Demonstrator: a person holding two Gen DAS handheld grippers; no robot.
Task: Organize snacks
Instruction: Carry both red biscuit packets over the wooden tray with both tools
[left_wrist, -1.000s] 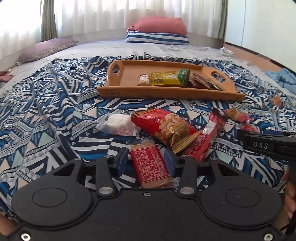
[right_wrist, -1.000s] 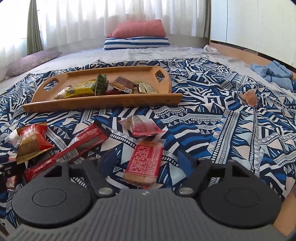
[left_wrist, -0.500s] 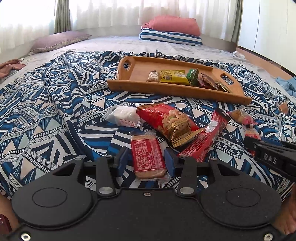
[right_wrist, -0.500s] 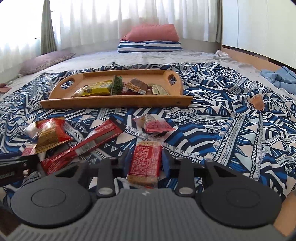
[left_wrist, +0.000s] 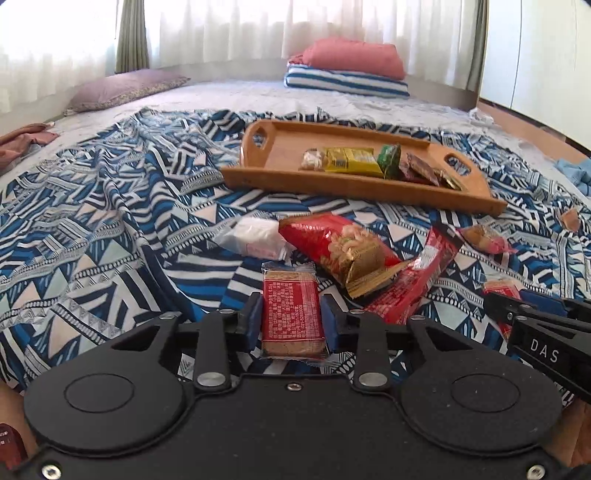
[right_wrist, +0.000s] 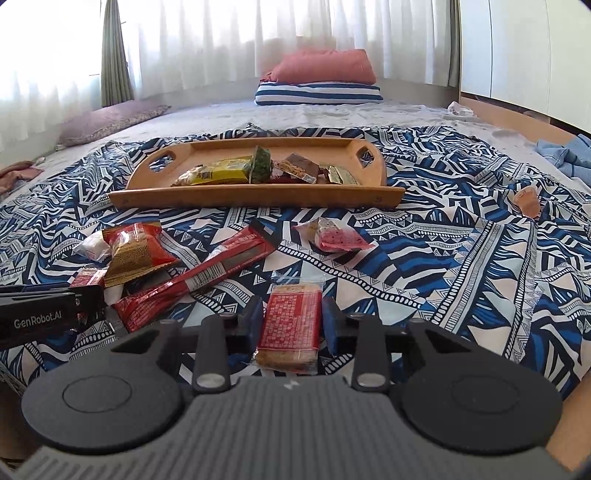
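Bedroom with white curtains; bed (left_wrist: 258, 96) covered by a blue patterned sheet (left_wrist: 110, 229), striped pillow (right_wrist: 317, 92) under a red cushion (right_wrist: 325, 66) at the far end.

Wooden tray (right_wrist: 258, 194) on the sheet, well beyond the loose snacks. Holding a yellow packet (right_wrist: 225, 173), a green packet (right_wrist: 263, 165) and several small brown wrapped pieces (labels too small to read).

Left gripper (left_wrist: 291, 321): jaws pinching a red biscuit pack (left_wrist: 292, 314) by its long sides, blue pads touching both edges. Whether the pack is lifted or resting on the sheet, cannot tell.

Right gripper (right_wrist: 291, 323): jaws pinching a second red biscuit pack (right_wrist: 291, 326), same grip, pads against both sides.

Loose on the sheet between grippers and tray: red nut bag (left_wrist: 343, 247) with gold end, white packet (left_wrist: 255, 236) just beside it on the left, long red stick pack (right_wrist: 207, 273) lying diagonally and touching the nut bag, pink wrapped snack (right_wrist: 332, 238) farther right, apart from the rest.

Small orange item (right_wrist: 526, 199) at the right side of the sheet, well apart from the others. Blue cloth (right_wrist: 569, 155) beyond the sheet at the right edge.
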